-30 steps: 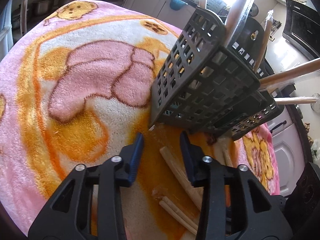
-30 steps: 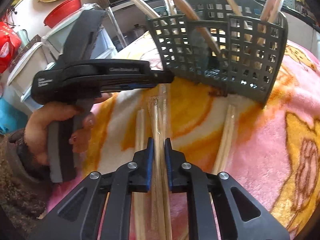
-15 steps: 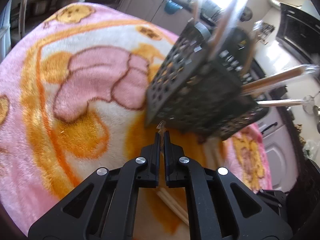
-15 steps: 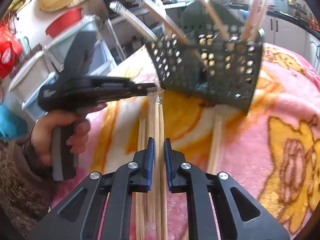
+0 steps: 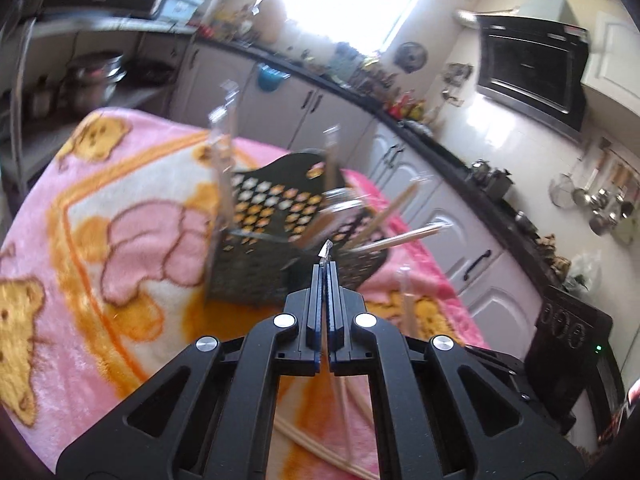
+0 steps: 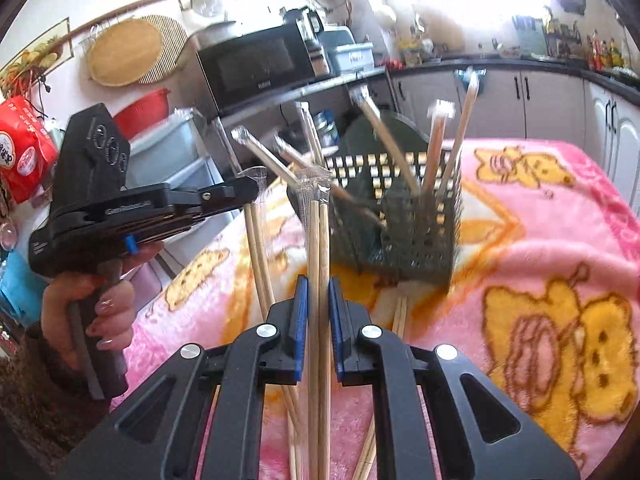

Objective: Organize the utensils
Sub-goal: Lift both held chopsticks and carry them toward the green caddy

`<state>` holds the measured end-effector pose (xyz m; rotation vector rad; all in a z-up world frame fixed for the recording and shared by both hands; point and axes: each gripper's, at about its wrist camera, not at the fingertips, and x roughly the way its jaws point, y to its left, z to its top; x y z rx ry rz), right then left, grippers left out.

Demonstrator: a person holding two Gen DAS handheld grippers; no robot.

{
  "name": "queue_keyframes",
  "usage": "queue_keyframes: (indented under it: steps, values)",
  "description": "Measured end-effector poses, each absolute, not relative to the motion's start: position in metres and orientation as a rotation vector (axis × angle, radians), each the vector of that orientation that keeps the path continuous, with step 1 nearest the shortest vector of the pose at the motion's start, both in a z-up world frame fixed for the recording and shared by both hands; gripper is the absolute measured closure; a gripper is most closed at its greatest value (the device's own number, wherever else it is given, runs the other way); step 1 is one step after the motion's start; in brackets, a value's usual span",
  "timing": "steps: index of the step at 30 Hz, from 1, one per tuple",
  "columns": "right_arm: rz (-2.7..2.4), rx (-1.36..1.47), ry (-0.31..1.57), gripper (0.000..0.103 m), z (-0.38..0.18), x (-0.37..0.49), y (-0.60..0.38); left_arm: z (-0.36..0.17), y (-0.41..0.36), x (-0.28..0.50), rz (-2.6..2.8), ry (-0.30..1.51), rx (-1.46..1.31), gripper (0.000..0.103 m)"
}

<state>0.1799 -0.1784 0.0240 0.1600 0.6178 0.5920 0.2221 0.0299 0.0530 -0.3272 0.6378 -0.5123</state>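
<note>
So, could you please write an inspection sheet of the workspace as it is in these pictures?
Surface: pink cartoon blanket covers the table.
Job's things: dark perforated basket holds several wrapped chopstick pairs; more pairs lie loose on the blanket.
Clutter: nothing seen on the blanket.
Grippers: right gripper shut on a wrapped pair; left gripper shut on a clear wrapper end.
Cables: nothing seen.
Surroundings: kitchen with microwave, white cabinets, red bowl.
</note>
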Motion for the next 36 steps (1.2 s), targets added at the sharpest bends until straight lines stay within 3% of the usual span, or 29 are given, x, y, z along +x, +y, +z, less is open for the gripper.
queue_keyframes:
  steps: [36]
  values:
    - [0.346,0.180,0.346,0.092,0.094,0.149,-0.272,0.139,-0.075,0.189,-0.728,0.472,-0.178,0.103]
